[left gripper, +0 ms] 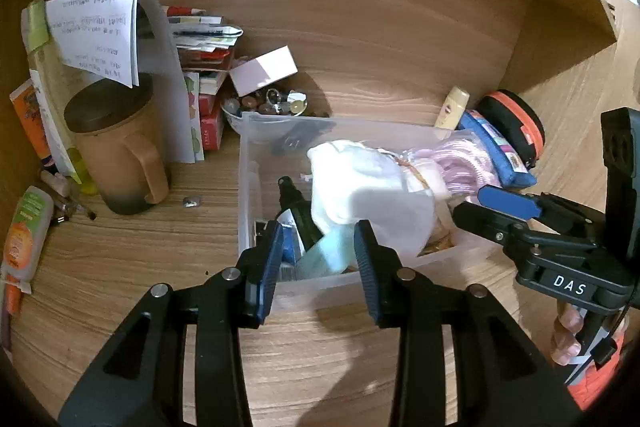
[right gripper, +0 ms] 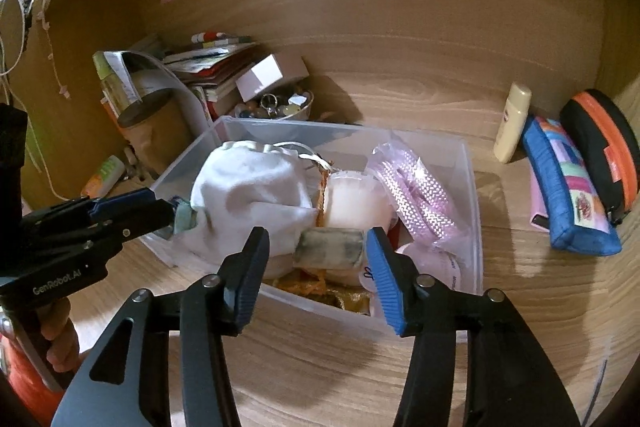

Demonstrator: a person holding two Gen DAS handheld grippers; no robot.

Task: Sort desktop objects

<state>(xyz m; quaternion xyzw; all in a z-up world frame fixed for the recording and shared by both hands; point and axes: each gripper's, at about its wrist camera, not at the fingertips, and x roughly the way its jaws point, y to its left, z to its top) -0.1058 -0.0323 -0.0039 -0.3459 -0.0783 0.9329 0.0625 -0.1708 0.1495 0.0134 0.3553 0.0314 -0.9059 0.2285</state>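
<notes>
With both tools released over the clear bin [right gripper: 472, 187] mid-tabletop, left tool [left gripper: 318, 259] straddling a pale-green item [left gripper: 328, 255], right tool [right gripper: 316, 267] beside a grey block [right gripper: 330, 249], closure is advised only once pads are squarely seated

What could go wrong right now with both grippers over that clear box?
The clear box is piled above its rim, so the white cloth bag could tip out if nudged. The grey block sits loosely between the right gripper pads and may drop. The left gripper works close by; they might bump.
</notes>
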